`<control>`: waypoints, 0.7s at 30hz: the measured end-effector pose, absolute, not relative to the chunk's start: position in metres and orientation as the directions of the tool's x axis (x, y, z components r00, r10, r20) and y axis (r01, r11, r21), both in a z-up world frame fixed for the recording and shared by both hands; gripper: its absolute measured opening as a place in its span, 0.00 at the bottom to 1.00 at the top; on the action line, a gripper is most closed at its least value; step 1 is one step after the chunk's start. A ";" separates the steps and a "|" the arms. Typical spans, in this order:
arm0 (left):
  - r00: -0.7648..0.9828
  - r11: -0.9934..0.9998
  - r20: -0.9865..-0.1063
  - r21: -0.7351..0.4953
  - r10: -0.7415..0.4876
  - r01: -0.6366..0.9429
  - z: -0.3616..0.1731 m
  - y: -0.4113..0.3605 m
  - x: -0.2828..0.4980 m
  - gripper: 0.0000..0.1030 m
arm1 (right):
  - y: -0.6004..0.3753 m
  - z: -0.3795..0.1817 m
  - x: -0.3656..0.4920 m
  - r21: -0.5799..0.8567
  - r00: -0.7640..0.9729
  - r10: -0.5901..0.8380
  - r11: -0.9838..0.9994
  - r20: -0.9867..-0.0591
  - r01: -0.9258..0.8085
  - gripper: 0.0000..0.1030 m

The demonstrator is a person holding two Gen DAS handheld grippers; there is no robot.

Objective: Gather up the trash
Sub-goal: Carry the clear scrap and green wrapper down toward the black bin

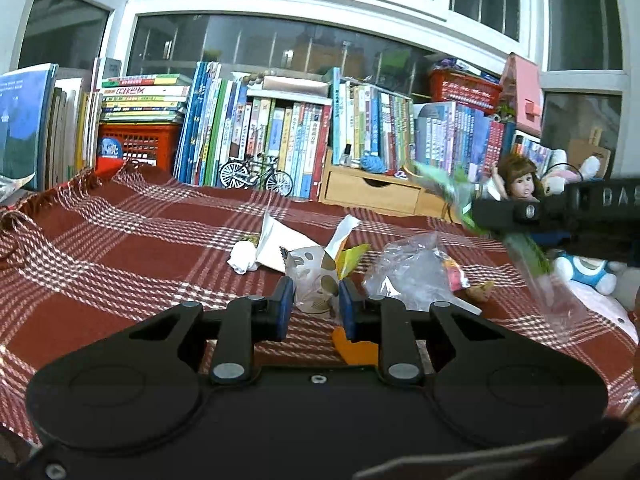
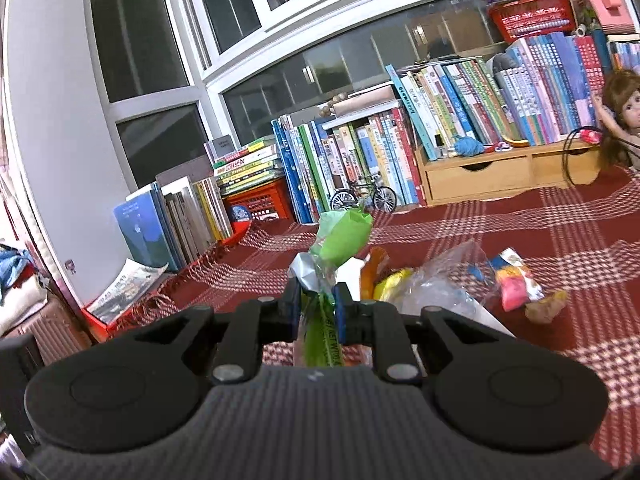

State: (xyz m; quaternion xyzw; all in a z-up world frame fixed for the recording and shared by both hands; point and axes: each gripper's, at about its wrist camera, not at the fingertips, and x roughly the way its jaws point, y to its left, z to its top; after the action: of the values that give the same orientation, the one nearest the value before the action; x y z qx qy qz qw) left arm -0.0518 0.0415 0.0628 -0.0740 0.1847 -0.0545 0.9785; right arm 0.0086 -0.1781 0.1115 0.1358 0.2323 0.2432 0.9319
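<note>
On the red plaid cloth [image 1: 120, 240] lies a heap of trash: a crumpled white tissue [image 1: 243, 258], white paper [image 1: 276, 244], a clear plastic bag [image 1: 412, 276] and a colourful wrapper [image 1: 456, 274]. My left gripper [image 1: 317, 300] is shut on a white wrapper with brown spots [image 1: 312, 276] at the near edge of the heap. My right gripper [image 2: 317, 304] is shut on a green plastic wrapper [image 2: 344, 236], held above the cloth. In the left wrist view the right gripper [image 1: 480, 216] comes in from the right, with the green wrapper [image 1: 448, 188] blurred.
A row of books [image 1: 280, 132], a red crate [image 1: 136, 144], a toy bicycle [image 1: 256, 174] and a wooden drawer box [image 1: 372, 192] line the back under the windows. A doll [image 1: 518, 180] and a plush toy [image 1: 588, 272] sit at the right. A brown scrap [image 2: 546, 308] lies beside the bag [image 2: 444, 284].
</note>
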 end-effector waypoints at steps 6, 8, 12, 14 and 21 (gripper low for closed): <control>0.926 0.983 -0.341 -0.137 -0.164 0.124 0.067 0.032 -0.085 0.23 | -0.189 0.099 -0.027 0.345 0.775 0.493 0.862 -0.396 -0.372 0.21; 0.922 0.982 -0.347 -0.132 -0.174 0.135 0.066 0.029 -0.097 0.23 | -0.191 0.093 -0.039 0.346 0.771 0.490 0.864 -0.407 -0.367 0.21; 0.908 0.981 -0.375 -0.119 -0.187 0.153 0.060 0.023 -0.117 0.23 | -0.193 0.077 -0.065 0.347 0.758 0.489 0.866 -0.432 -0.360 0.21; 0.895 0.985 -0.411 -0.097 -0.173 0.145 0.055 0.018 -0.124 0.23 | -0.191 0.068 -0.076 0.341 0.750 0.486 0.869 -0.448 -0.359 0.21; 0.841 0.984 -0.512 -0.094 -0.177 0.150 0.030 0.010 -0.146 0.23 | -0.183 0.043 -0.111 0.306 0.716 0.482 0.876 -0.505 -0.373 0.21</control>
State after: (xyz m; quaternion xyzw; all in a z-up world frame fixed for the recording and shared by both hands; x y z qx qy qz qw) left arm -0.1456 0.0095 0.0304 -0.0250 0.2691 -0.0851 0.9590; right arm -0.1110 -0.1827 0.0431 0.0915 0.2969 0.2319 0.9218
